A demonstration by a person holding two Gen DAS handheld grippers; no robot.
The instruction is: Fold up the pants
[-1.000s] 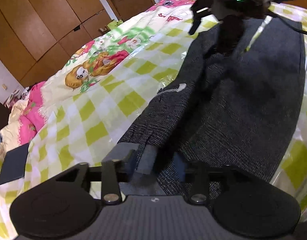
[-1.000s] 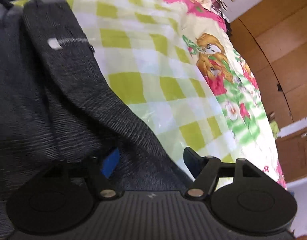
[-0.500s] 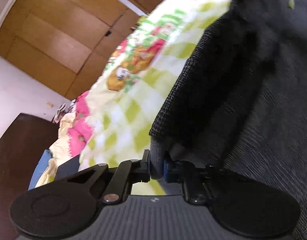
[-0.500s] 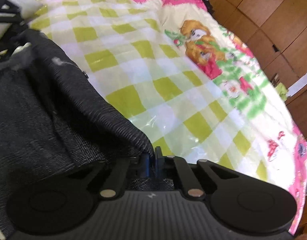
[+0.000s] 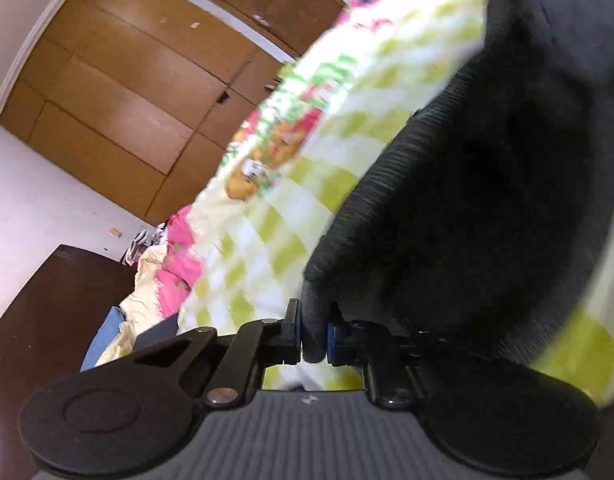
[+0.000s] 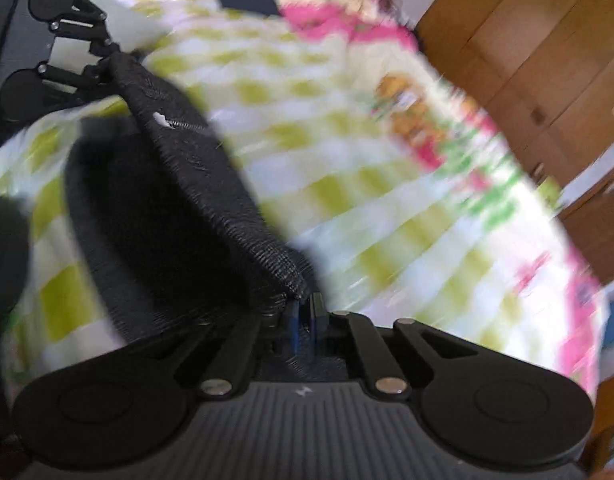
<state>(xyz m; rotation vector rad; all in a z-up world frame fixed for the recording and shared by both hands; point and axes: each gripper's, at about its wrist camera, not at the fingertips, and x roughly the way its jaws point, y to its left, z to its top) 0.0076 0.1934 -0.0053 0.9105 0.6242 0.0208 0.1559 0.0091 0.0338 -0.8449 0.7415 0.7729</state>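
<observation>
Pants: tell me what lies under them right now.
Under the lifted pants, held by the left gripper and right gripper, the green-checked bedspread shows. Whatever lies beneath their sagging dark middle is hidden.

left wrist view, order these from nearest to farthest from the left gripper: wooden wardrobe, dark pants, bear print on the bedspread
1. dark pants: edge pinched in the left gripper, spreading up and right.
2. bear print: on the bedspread, middle of the view, left of the pants.
3. wooden wardrobe: beyond the bed, upper left.

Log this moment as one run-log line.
left tool: shut on pants | right tool: shut on pants | pants edge lifted over bedsheet
</observation>
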